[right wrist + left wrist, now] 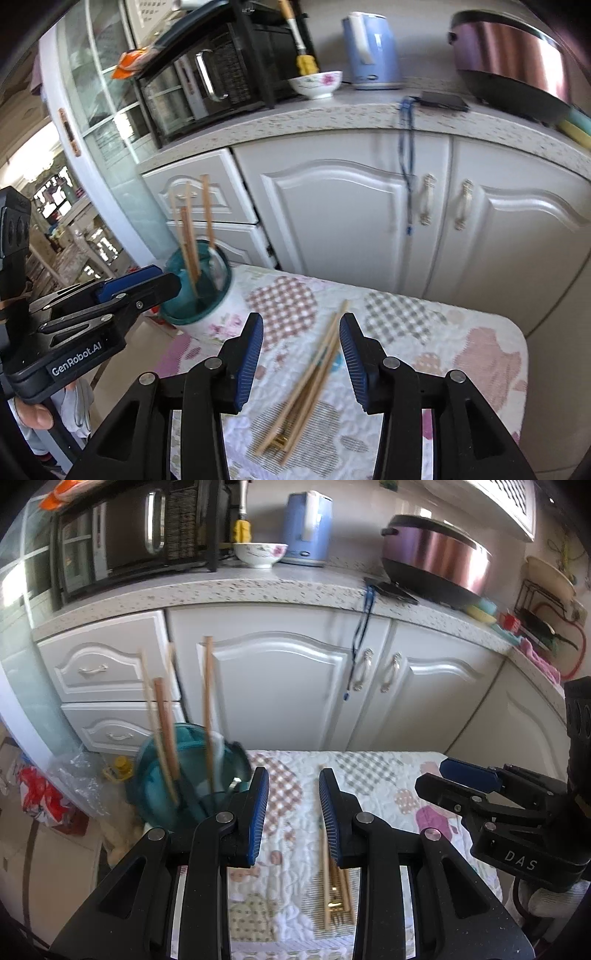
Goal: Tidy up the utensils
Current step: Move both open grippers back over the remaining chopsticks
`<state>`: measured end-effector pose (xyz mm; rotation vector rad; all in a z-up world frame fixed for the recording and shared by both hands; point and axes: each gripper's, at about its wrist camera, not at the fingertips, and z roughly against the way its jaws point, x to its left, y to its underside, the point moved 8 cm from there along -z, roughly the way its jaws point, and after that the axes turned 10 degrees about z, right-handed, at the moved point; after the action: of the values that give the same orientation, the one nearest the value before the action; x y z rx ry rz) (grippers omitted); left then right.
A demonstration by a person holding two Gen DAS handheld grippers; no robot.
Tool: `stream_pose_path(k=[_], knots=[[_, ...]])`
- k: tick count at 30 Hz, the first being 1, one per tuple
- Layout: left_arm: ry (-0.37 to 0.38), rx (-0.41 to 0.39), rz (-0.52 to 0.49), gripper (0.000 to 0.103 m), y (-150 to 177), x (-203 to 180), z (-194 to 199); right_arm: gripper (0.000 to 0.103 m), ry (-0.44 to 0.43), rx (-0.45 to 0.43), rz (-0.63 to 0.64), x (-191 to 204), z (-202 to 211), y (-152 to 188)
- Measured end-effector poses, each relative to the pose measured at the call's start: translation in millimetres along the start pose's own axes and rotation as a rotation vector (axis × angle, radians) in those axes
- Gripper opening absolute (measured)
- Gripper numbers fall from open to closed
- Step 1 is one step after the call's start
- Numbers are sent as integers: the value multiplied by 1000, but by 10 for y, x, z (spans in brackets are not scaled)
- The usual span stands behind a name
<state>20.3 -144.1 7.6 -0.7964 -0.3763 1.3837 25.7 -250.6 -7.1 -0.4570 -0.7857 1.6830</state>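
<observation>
- Your left gripper [293,812] stood open and empty, near the teal holder [177,786] with upright chopsticks [168,734].
- Your right gripper [301,363] was open, empty, above loose chopsticks [308,384] on the quilted cloth [443,354].

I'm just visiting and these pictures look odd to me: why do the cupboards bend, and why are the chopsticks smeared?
Left wrist view: the wide lens bows the countertop and darkens the corners; the chopsticks in the teal holder look motion-blurred, with window glare at the left edge. Right wrist view: same bowing; the loose chopsticks on the quilted cloth are smeared.
</observation>
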Motion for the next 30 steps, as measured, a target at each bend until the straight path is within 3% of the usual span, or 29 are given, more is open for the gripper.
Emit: stream_pose_path(k=[6,10,18,30], knots=[[11,24,-17,28,78,-202,-123,46,24,6,-43,-202,60,118],[13,40,-25,28,128,-276,-196,57,29,17,-62,-277,41,176],[5,80,-28,28,244,-282,-355,57,27,64,-75,-357,-115,342],[-49,180,4,28,555,154,-545,57,26,319,-51,-392,-1155,864]])
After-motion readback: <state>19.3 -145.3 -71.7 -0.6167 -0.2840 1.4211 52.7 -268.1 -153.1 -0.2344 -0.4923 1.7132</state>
